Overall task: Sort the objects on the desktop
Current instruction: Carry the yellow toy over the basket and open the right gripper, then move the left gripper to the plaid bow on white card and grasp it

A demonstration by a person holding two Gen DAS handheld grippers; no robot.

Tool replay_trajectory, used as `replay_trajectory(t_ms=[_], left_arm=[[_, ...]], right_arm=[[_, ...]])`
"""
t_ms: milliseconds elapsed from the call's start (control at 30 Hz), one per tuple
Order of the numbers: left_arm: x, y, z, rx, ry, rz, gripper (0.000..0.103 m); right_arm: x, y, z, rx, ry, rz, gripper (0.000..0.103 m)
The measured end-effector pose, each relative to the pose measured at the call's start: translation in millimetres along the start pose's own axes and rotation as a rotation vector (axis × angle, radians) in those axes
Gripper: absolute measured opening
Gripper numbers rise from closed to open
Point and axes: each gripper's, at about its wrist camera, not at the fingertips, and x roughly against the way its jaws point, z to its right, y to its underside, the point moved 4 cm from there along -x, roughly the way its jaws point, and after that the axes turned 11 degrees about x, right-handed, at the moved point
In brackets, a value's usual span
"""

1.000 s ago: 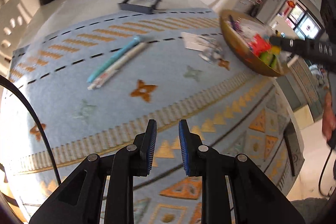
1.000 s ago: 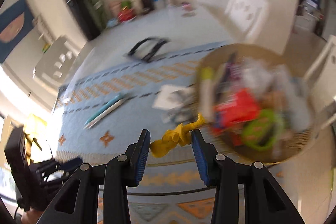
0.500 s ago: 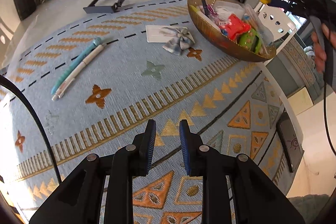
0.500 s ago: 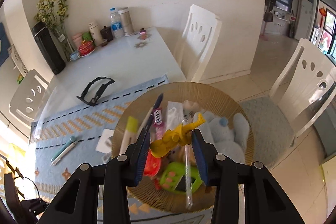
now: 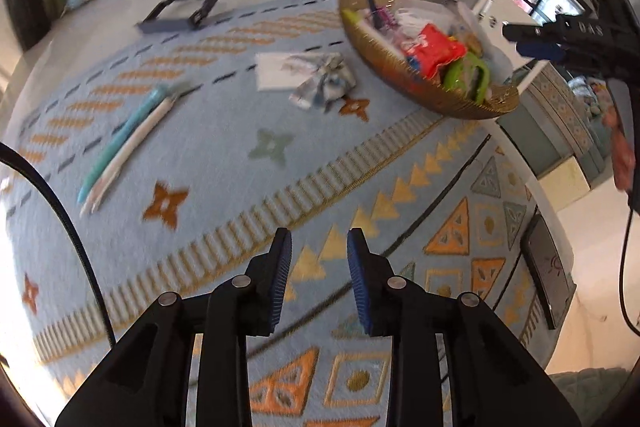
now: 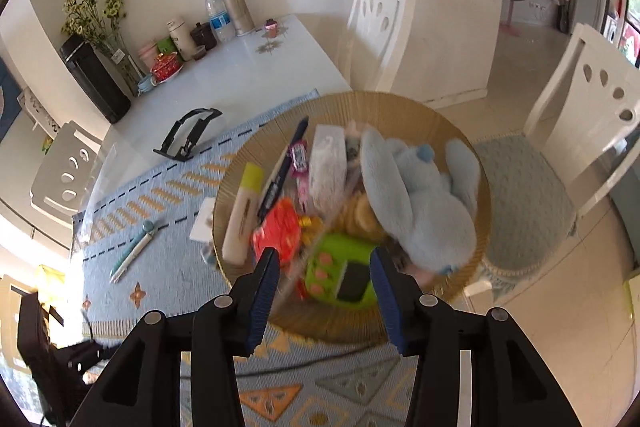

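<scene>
A woven gold bowl (image 6: 256,155) (image 5: 404,83) full of small items sits at the mat's right edge. My right gripper (image 6: 324,269) is open and empty above it, over a green toy (image 6: 340,273), a red packet (image 6: 280,235) and a blue plush (image 6: 416,199); it shows in the left wrist view (image 5: 536,41). My left gripper (image 5: 316,267) is slightly open and empty over the near part of the blue patterned mat (image 5: 224,179). Two pens (image 5: 128,143) (image 6: 134,251) lie at the left. A white card with a cloth bow (image 5: 320,83) lies beside the bowl.
A black stand (image 5: 180,13) (image 6: 186,135) sits on the white table beyond the mat. Bottles and jars (image 6: 216,19) stand at the far end by a vase. White chairs (image 6: 380,23) ring the table. A dark phone (image 5: 548,267) lies at the table's right edge.
My right gripper has opened and the yellow toy has left its jaws; it is now hard to pick out in the bowl. My left gripper has opened a little.
</scene>
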Motion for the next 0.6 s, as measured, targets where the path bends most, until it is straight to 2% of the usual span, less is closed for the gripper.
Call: replay_trajectory(t_ms=[300,433,533,600], left_arm=[[-26,-46,20,-0.138,0.004,0.004,0.032],[-37,-65,26,-0.208,0.057,-0.002,0.033],[-54,-78,32,-0.313,0.088,-0.035,0.033],[-64,-84,33,-0.377,0.079,-0.054,0.033]], right_arm=[[8,17,13,-0.039,-0.009,-0.006,0.048],[3,16,25,-0.089,-0.007,-0.012,0.048],[5,13,36,-0.155,0.007,0.029,0.048],[7,7,42,-0.193,0.008,0.056,0.048]])
